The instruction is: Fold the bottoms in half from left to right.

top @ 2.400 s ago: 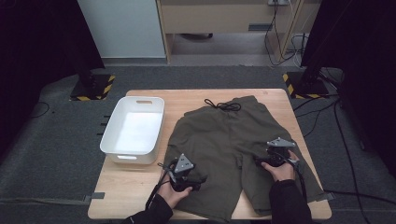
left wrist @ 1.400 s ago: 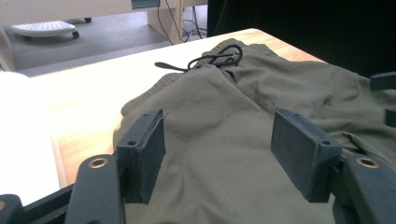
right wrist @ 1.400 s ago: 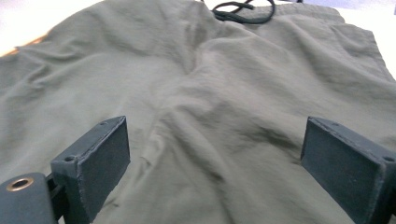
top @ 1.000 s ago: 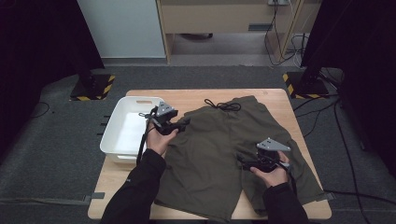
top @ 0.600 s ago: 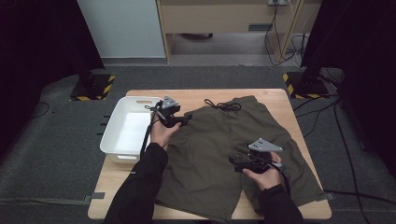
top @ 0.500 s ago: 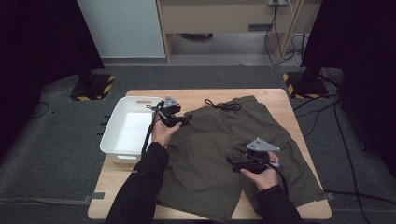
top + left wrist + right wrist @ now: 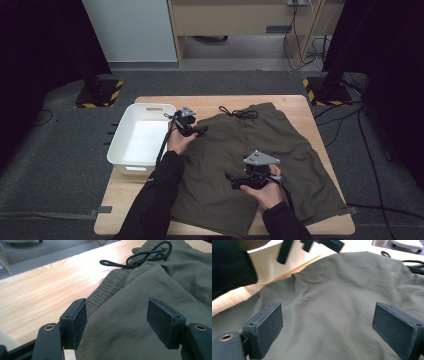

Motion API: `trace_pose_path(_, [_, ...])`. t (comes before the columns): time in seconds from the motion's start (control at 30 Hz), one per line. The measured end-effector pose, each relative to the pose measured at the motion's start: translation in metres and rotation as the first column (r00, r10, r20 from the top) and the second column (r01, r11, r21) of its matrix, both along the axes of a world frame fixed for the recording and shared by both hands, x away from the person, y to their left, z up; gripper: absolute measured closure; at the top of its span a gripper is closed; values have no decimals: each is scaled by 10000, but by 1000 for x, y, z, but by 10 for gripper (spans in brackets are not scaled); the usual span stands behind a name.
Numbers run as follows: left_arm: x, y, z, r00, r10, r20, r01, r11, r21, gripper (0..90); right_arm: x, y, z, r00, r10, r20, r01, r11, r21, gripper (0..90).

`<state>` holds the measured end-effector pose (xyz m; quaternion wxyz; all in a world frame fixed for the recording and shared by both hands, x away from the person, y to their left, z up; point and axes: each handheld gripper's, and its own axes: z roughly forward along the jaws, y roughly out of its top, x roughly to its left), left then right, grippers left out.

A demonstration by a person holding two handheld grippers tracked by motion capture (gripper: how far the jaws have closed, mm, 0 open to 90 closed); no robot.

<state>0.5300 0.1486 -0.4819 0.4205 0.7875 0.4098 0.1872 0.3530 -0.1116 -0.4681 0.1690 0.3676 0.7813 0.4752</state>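
While both grippers' fingers gape, olive shorts (image 7: 260, 145) lie flat on the table (image 7: 150, 200)

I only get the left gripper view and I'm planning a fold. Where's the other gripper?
Observer: The right gripper hovers over the middle of the shorts, towards the person's edge.
Operator: Holding cloth?
Observer: No. The right gripper view shows its jaws wide open, with nothing gripped between them.
Operator: Anything beside the shorts?
Observer: A white bin sits on the table, just left of your left gripper.
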Motion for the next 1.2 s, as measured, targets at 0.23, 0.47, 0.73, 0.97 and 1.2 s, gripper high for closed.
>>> trace_pose_path(0.23, [6,-5,-15,9996,-98,-247,101,9999,105,301,-6,27,-8,9990,413,-165,-414,9991,-66,94])
trace_pose_path(0.47, [13,-2,-29,9988,96,-483,-66,9980,632,297,-16,51,-26,9960,736,-512,-744,9971,-140,90])
trace_pose_path(0.73, [14,-7,-36,9980,45,-623,2,9971,758,326,-29,81,-52,9862,1324,-997,-1397,9878,-695,84])
trace_pose_path(0.97, [14,-9,-39,9947,172,-1015,-104,9977,673,487,-34,93,-67,9811,1435,-1301,-1599,9790,-1262,86])
trace_pose_path(1.2, [13,-13,-42,9931,430,-1090,-325,9949,959,630,-35,96,-68,9767,1533,-1501,-1763,9721,-1547,105])
